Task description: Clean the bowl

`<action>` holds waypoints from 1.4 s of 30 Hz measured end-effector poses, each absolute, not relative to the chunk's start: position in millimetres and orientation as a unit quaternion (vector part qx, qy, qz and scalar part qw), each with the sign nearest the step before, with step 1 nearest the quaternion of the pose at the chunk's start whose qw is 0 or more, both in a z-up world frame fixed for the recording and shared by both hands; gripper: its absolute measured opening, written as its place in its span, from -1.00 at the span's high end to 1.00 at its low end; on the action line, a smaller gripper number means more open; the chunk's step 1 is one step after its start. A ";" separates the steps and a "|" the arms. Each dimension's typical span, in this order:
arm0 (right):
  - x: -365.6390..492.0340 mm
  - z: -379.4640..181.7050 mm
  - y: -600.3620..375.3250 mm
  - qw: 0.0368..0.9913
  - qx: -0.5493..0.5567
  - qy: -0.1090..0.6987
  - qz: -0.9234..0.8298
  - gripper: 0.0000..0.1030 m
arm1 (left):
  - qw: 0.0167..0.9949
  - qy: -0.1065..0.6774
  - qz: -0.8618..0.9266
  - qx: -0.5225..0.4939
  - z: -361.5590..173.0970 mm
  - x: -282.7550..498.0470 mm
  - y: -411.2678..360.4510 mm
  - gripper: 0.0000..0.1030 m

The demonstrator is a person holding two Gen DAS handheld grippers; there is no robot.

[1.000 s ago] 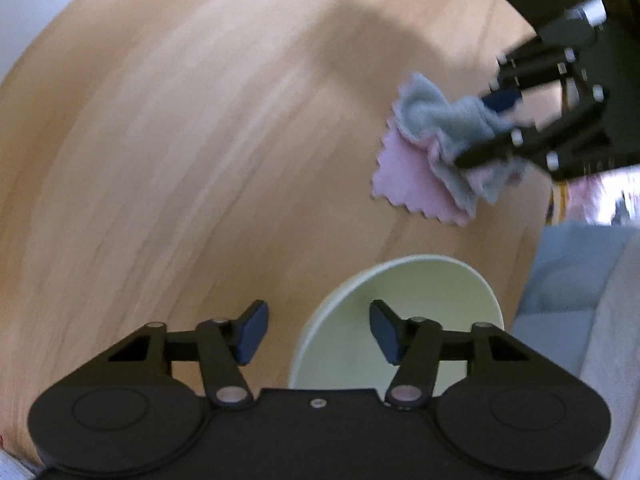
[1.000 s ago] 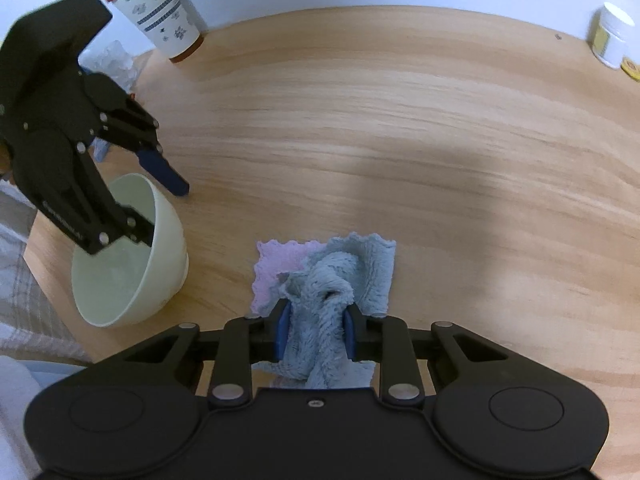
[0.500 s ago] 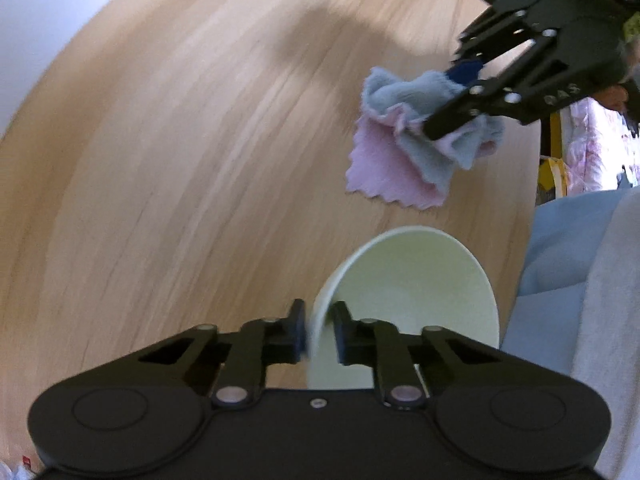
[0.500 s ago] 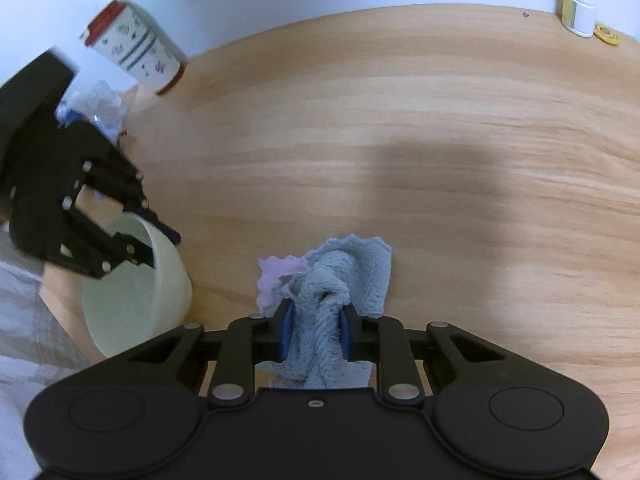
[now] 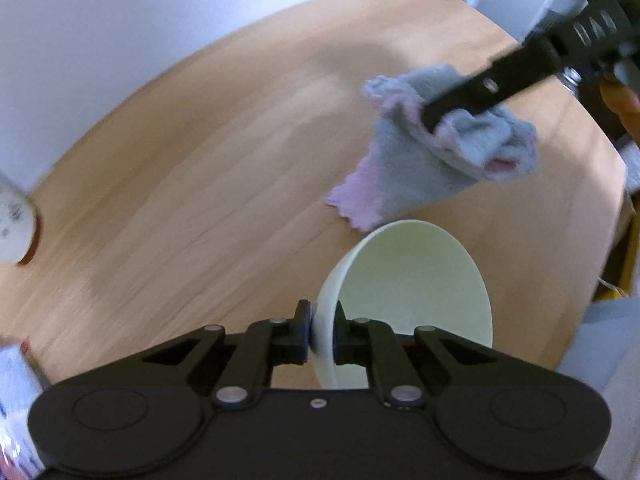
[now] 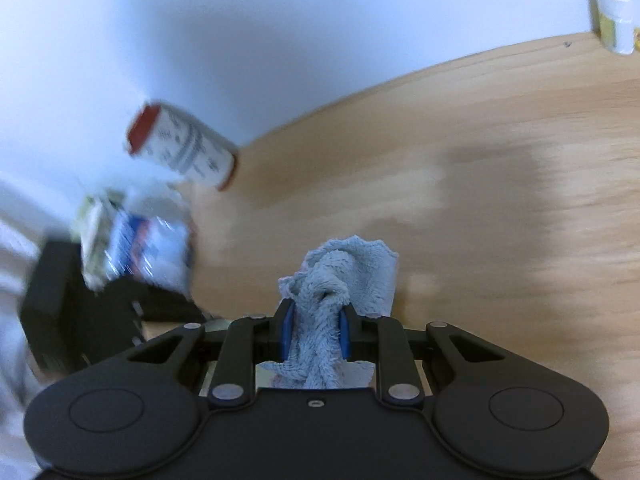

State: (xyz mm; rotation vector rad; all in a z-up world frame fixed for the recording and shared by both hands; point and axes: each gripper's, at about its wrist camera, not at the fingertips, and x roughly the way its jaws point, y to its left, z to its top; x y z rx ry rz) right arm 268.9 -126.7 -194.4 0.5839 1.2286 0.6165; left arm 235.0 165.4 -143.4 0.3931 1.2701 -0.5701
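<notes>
Left gripper (image 5: pixel 320 330) clamped on the near rim of the pale green bowl (image 5: pixel 412 284), one finger inside, one outside; bowl tilted, sitting at 6 o'clock in left wrist view over the wooden table (image 5: pixel 200 184). Right gripper (image 6: pixel 314 336) pinched on the grey-pink cloth (image 6: pixel 340 276), cloth hanging at 1 o'clock from the bowl, just beyond its far rim. Red-lidded cup (image 6: pixel 180 146) at 10 o'clock, white jar (image 6: pixel 614 16) far at 2 o'clock, both blurred

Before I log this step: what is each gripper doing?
Left gripper: shut on the pale green bowl rim.
Right gripper: shut on the grey-pink cloth.
</notes>
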 end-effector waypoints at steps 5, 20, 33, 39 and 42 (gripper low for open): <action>296.0 -189.9 -95.9 0.709 0.295 0.563 0.305 0.51 | 0.779 0.560 -0.236 0.154 -134.0 216.7 159.1 0.82; 301.2 -231.1 -66.4 0.618 0.231 0.685 0.309 0.53 | 0.806 0.558 -0.164 0.113 -136.0 205.6 158.9 0.75; 315.5 -213.4 -46.0 0.585 0.235 0.696 0.344 0.55 | 0.827 0.517 -0.185 0.126 -131.5 196.9 132.0 0.75; 317.0 -216.4 -58.0 0.581 0.228 0.704 0.339 0.55 | 0.832 0.519 -0.175 0.091 -130.7 205.3 136.9 0.72; 307.9 -237.4 -86.9 0.566 0.274 0.717 0.302 0.55 | 0.832 0.524 -0.166 0.067 -132.6 206.7 142.9 0.71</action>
